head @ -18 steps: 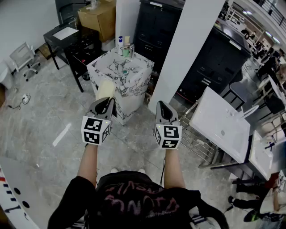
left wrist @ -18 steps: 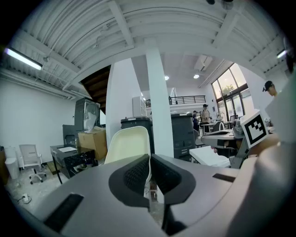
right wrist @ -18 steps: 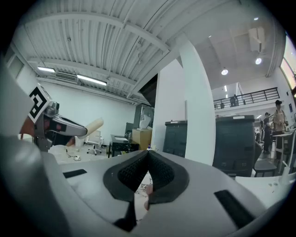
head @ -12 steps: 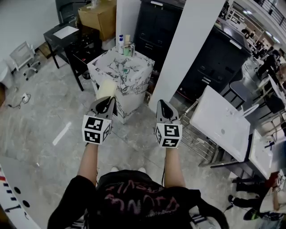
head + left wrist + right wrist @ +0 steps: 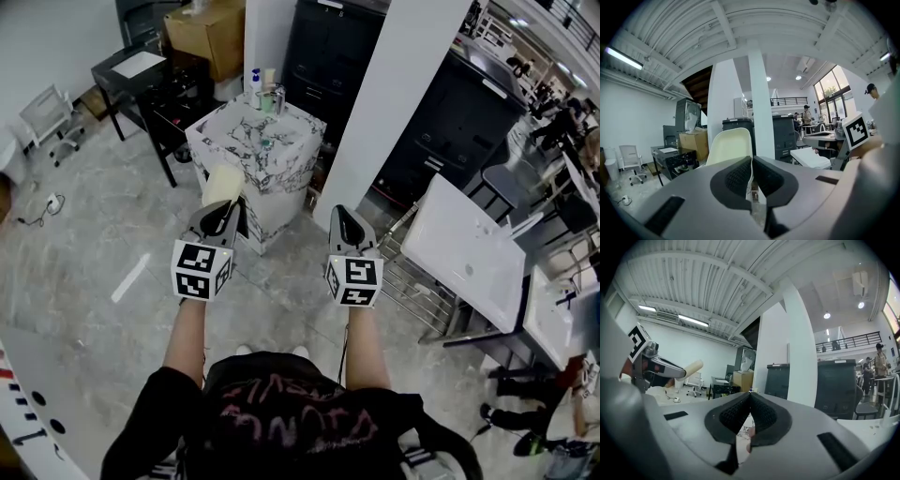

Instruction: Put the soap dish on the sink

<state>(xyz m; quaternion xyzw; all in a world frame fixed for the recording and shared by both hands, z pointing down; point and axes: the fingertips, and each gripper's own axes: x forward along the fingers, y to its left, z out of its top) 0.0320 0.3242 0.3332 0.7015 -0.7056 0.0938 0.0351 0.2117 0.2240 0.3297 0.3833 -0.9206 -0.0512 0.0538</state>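
Note:
My left gripper (image 5: 225, 214) is shut on a cream soap dish (image 5: 221, 186), which sticks up past the jaws as a pale rounded plate (image 5: 730, 146) in the left gripper view. The marble-patterned sink stand (image 5: 246, 161) is ahead of it on the floor, with its basin and tap (image 5: 277, 99) at the far side. My right gripper (image 5: 345, 223) is level with the left, to the right of the stand, shut with nothing in it (image 5: 750, 397). In the right gripper view the left gripper and the soap dish (image 5: 689, 368) show at the far left.
A white column (image 5: 394, 103) rises just right of the sink stand. Black cabinets (image 5: 328, 56) stand behind it. A black table (image 5: 141, 80) and a cardboard box (image 5: 206, 33) are at the back left. White washbasins on metal racks (image 5: 469, 258) stand to the right. Bottles (image 5: 253, 86) sit on the stand.
Both grippers have stayed almost still; the view has shifted slightly, with the sink stand a touch farther up the frame. The soap dish stays held.

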